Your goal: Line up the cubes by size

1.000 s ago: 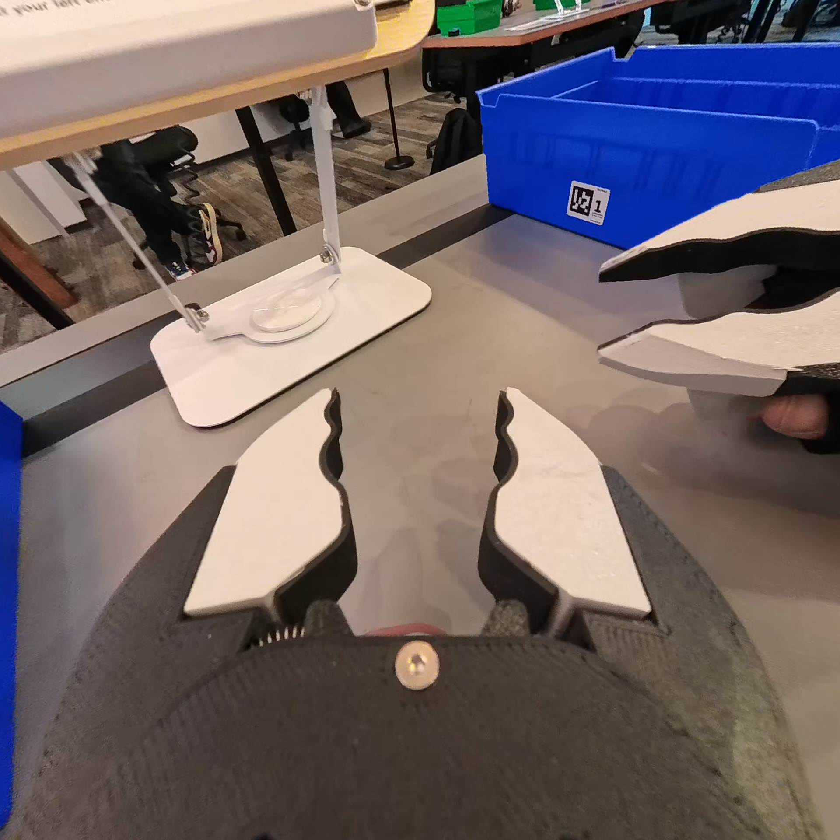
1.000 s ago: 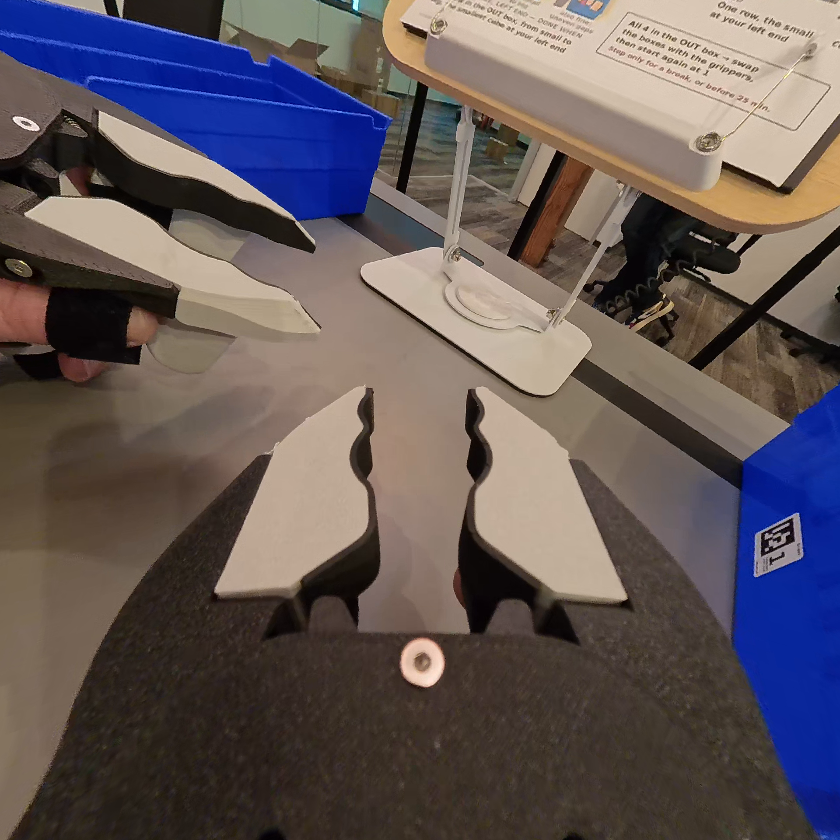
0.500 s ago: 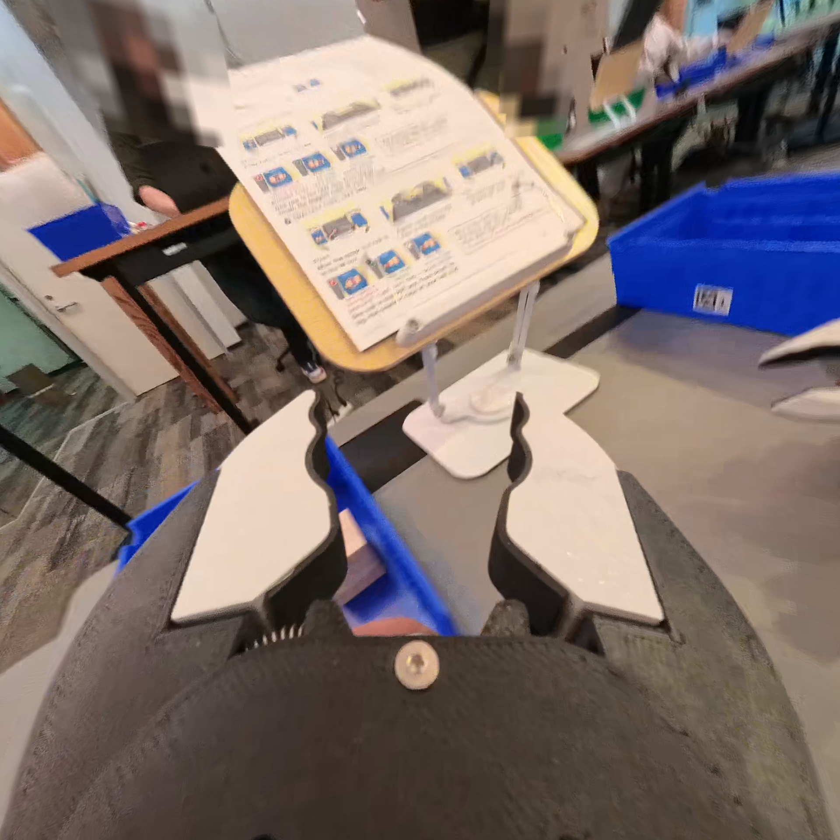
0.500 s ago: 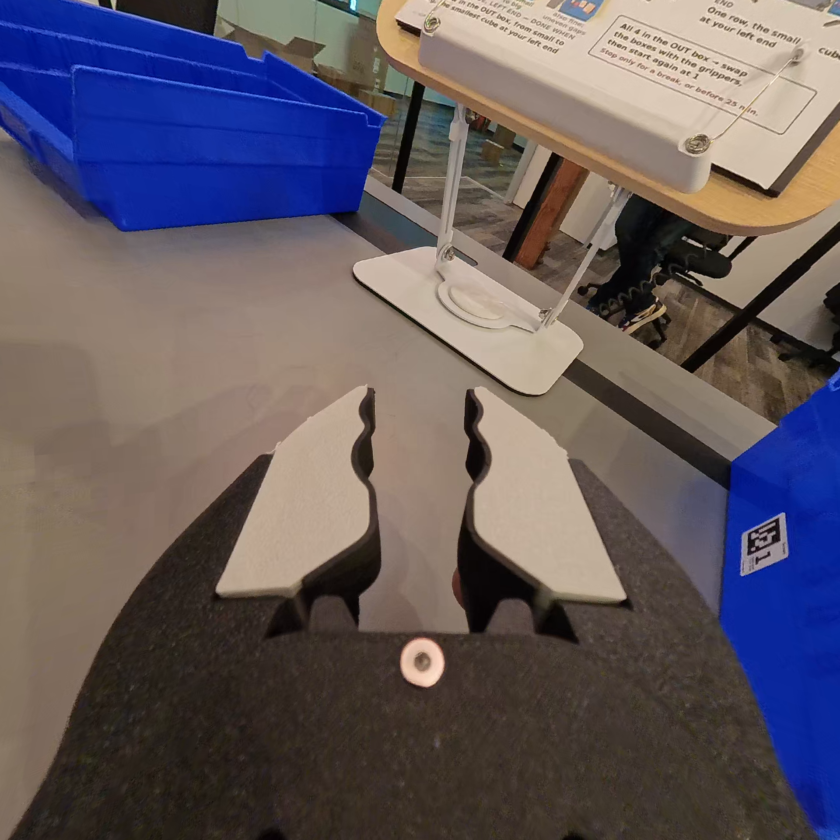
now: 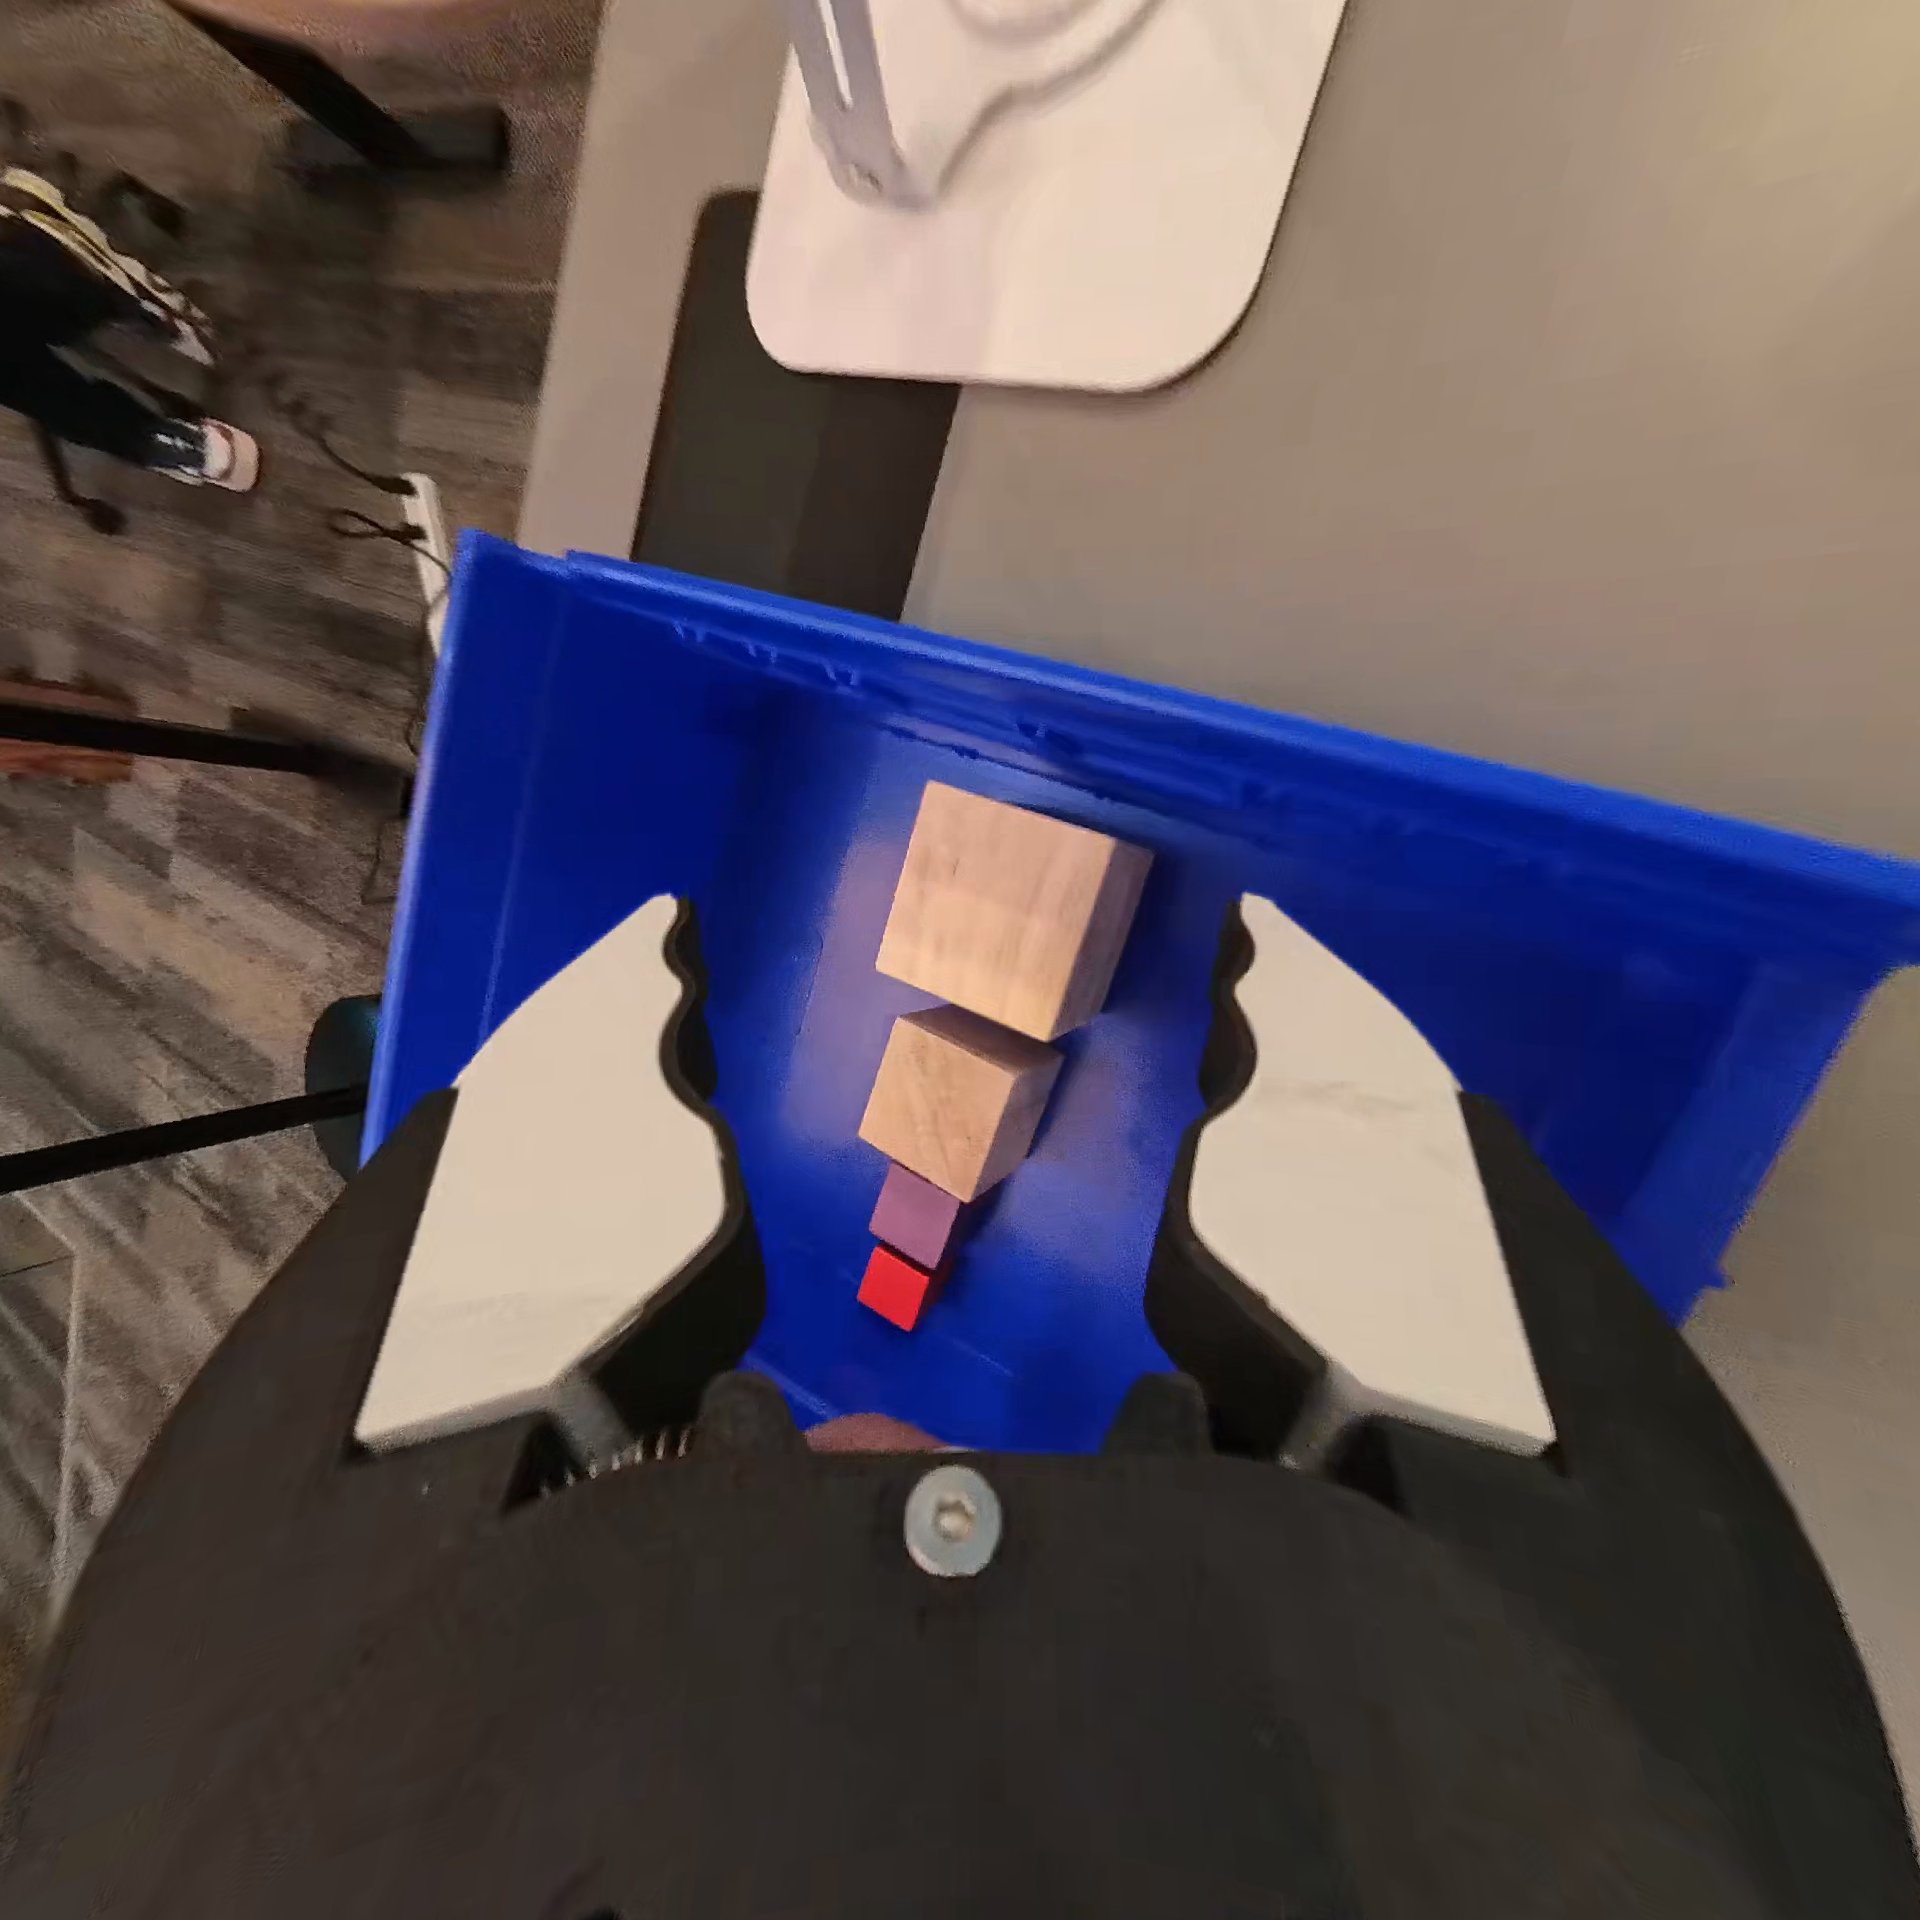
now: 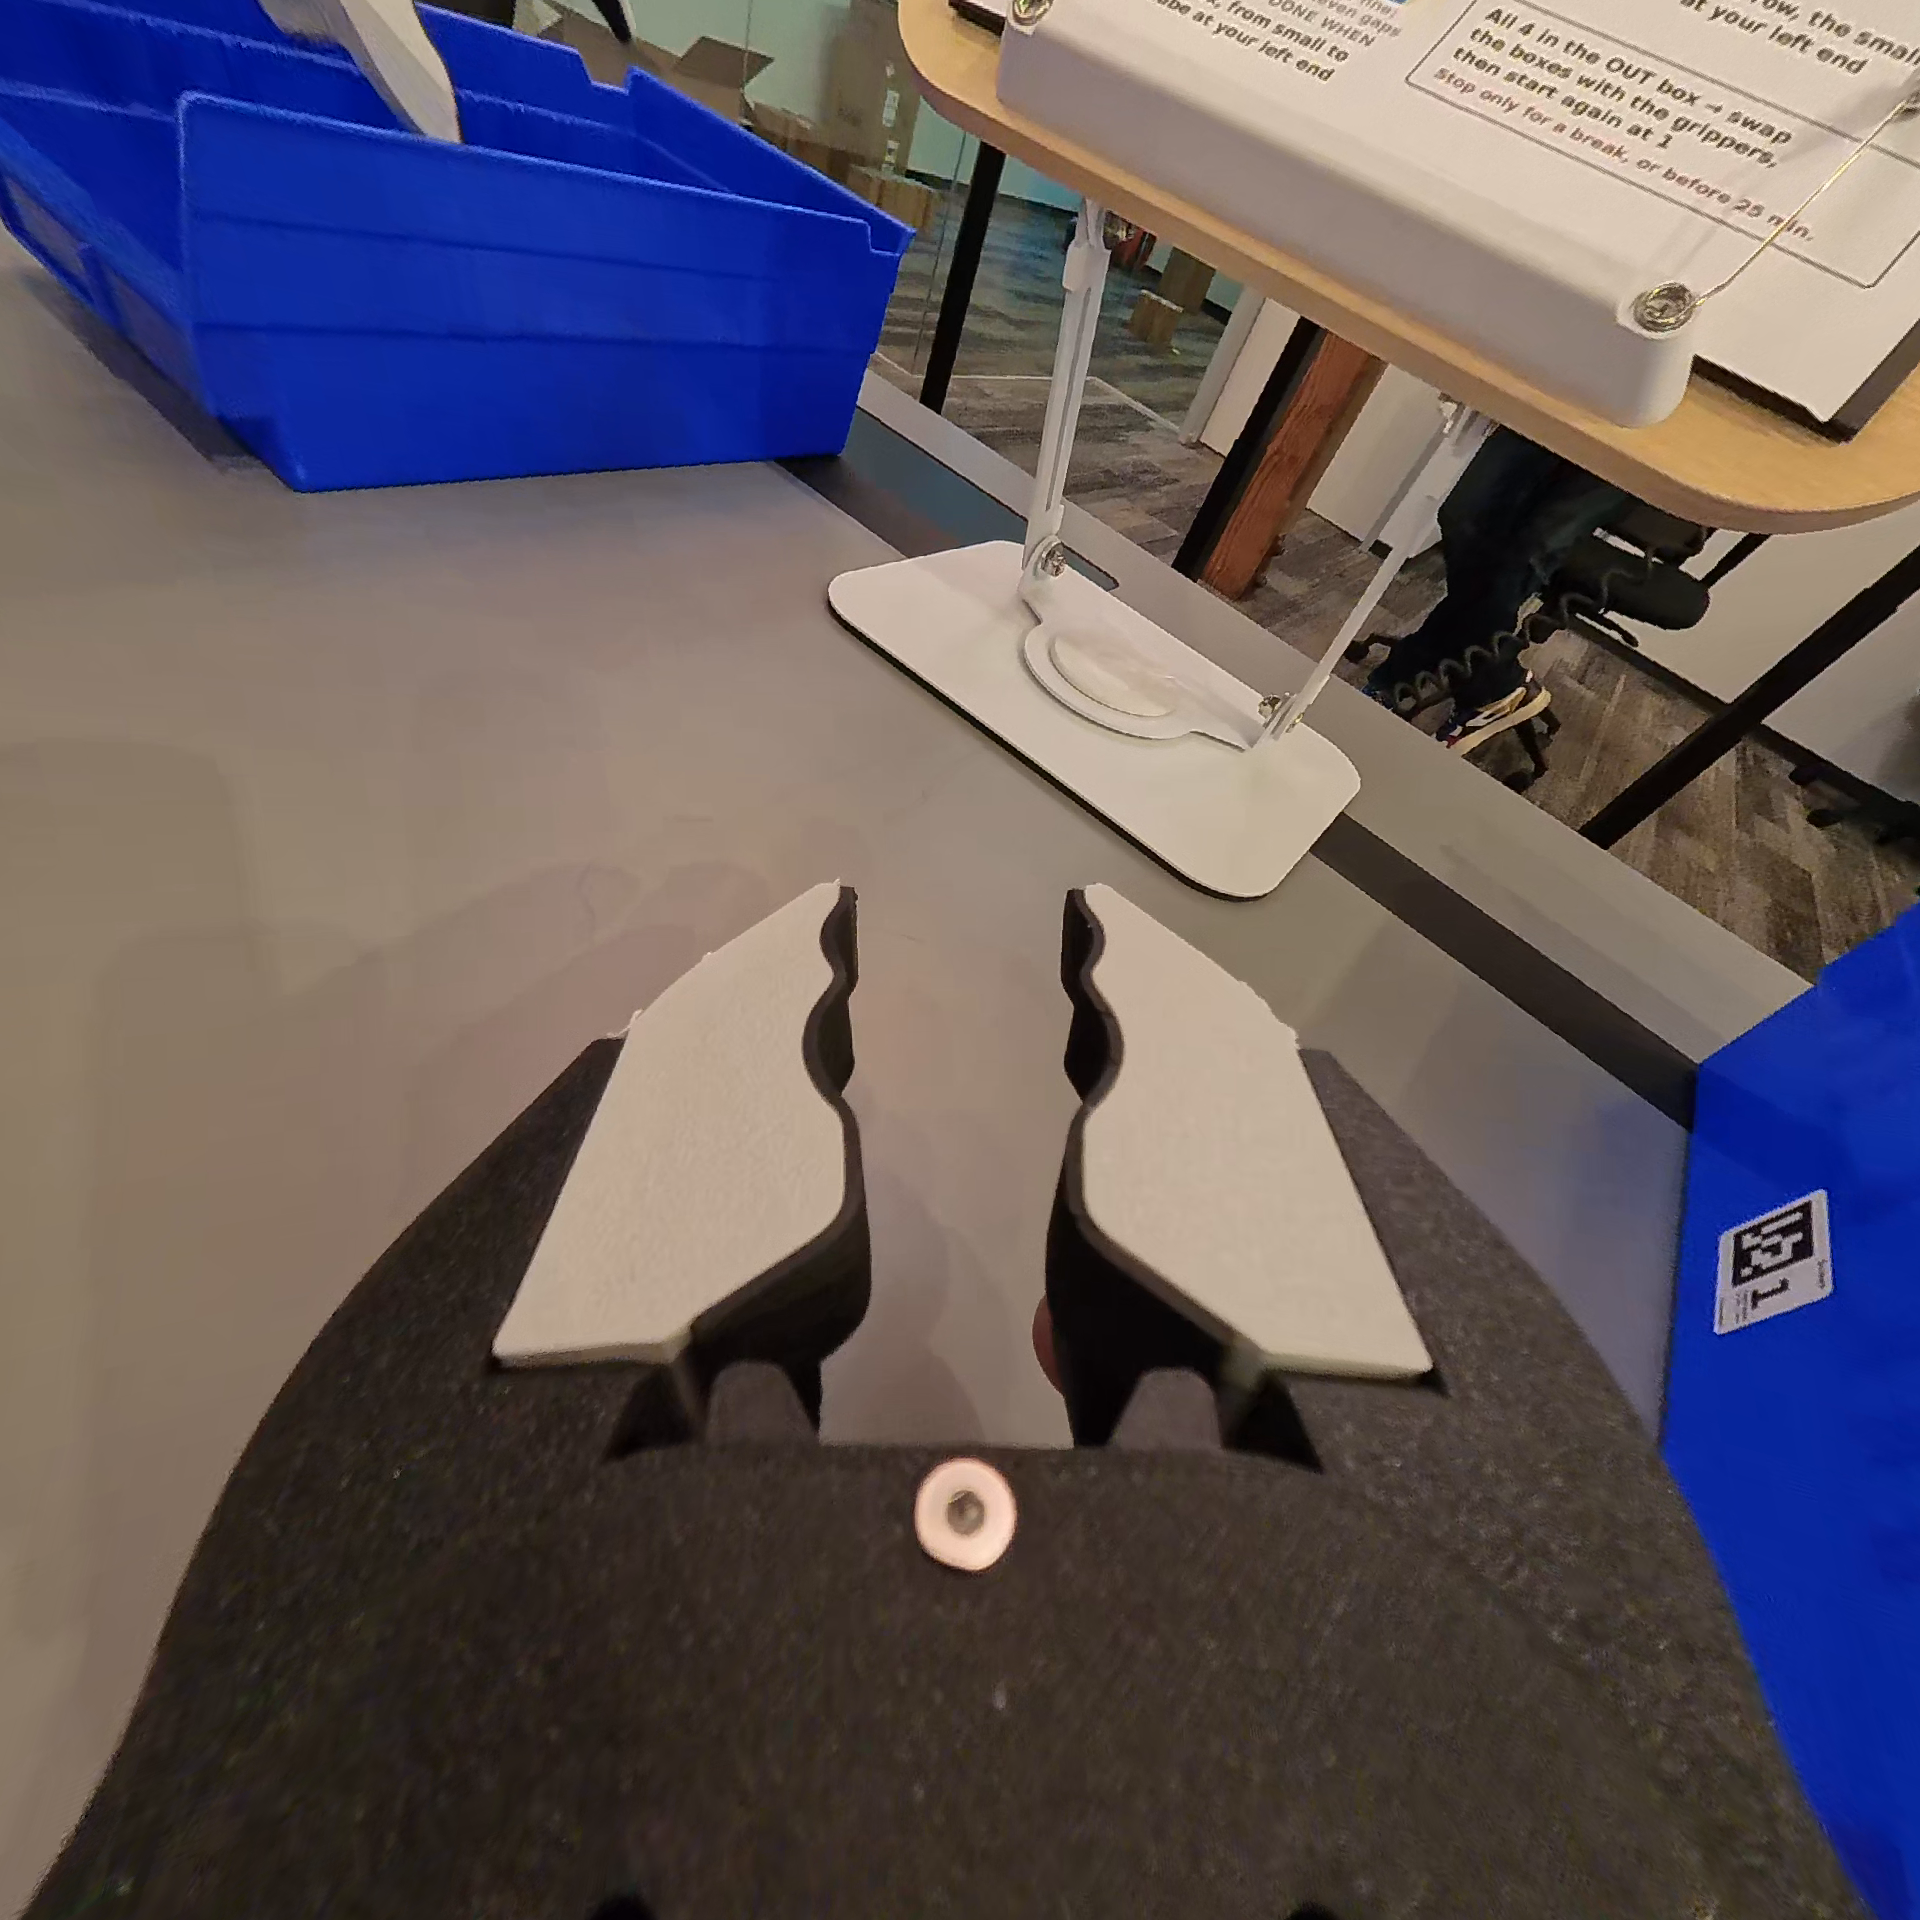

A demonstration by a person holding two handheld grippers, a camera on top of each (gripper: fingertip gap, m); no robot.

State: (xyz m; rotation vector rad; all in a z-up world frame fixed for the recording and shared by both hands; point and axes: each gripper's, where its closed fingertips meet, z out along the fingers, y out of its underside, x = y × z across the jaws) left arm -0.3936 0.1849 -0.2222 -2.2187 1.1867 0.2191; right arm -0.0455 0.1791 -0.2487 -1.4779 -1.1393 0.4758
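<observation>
Table (image 6: 416,727): a grey top on which both bins and the stand are set; a dark strip runs along its far edge.
Blue bin (image 5: 1351,769): seen from above in the left wrist view, at the table's edge, with all four cubes on its floor.
Second blue bin (image 6: 1808,1558): seen at the right edge of the right wrist view, with a small white tag on its wall.
Document stand (image 6: 1101,727): a white base plate is set on the table between the bins, carrying a tilted board with a printed sheet.
Left gripper (image 5: 956,914): held above the blue bin, jaws spread wide; nothing is gripped, and the cubes lie below in the gap, apart from both pads.
Right gripper (image 6: 961,904): held low over bare table, jaws partly parted, nothing between the pads.
Cubes: laid in one straight row inside the blue bin, each touching or just beside the next.
Large wooden cube (image 5: 1008,914): placed at the far end, near the bin's long wall.
Medium wooden cube (image 5: 951,1107): placed next in the row.
Purple cube (image 5: 914,1216): placed third.
Red cube (image 5: 894,1288): the smallest, placed at the near end.
</observation>
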